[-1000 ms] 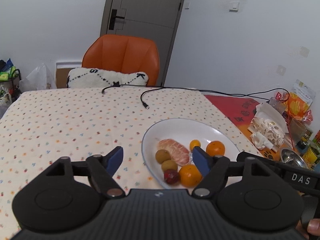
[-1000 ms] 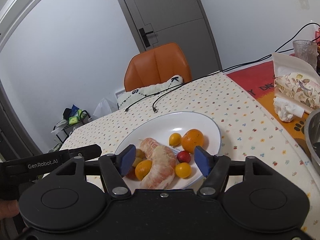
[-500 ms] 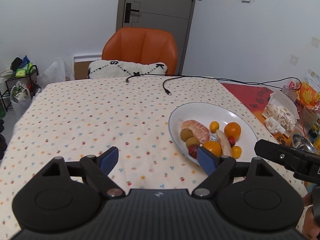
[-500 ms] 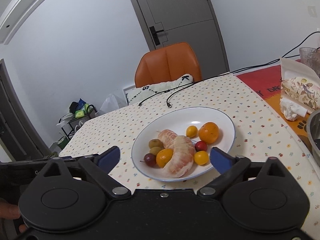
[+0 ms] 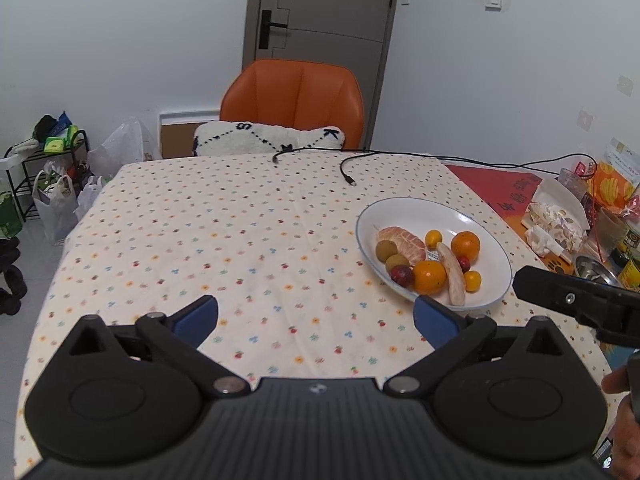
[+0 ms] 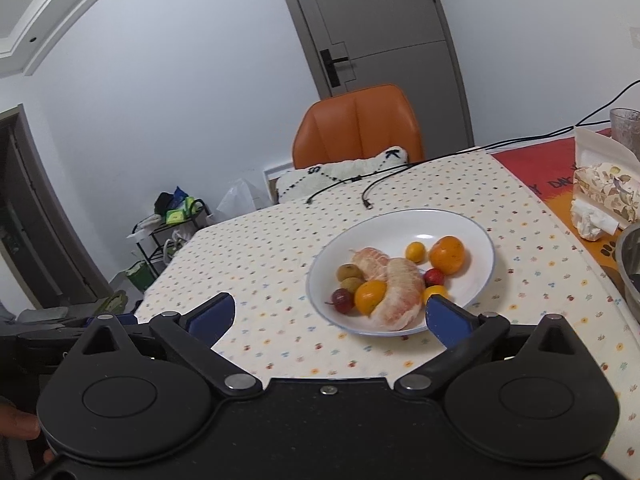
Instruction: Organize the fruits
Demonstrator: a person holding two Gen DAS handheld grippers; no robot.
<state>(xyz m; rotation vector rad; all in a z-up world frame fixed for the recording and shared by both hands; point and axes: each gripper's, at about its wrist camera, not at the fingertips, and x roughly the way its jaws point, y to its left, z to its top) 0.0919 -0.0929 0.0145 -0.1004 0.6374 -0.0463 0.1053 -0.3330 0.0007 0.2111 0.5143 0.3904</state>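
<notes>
A white plate (image 5: 404,208) (image 6: 476,236) on the dotted tablecloth holds several fruits: peeled pomelo pieces (image 5: 402,239) (image 6: 400,292), two oranges (image 5: 465,245) (image 6: 447,254), small yellow-orange fruits (image 6: 415,251), brown round fruits (image 5: 386,249) and red ones (image 6: 342,299). My left gripper (image 5: 316,318) hangs open over bare cloth, left of and nearer than the plate. My right gripper (image 6: 328,316) is open too, at the plate's near rim, with nothing between its fingers.
Black cables (image 5: 352,168) lie at the table's far side before an orange chair (image 5: 294,100) with a white cushion. On the right sit a tissue packet (image 6: 608,188), a glass (image 6: 624,128), a steel bowl (image 5: 596,270) and snack bags. A rack with bags stands on the floor at left.
Both grippers have pulled back and up from the plate, and their jaws have spread wider. The fruits stay on the plate; more of the table shows.
</notes>
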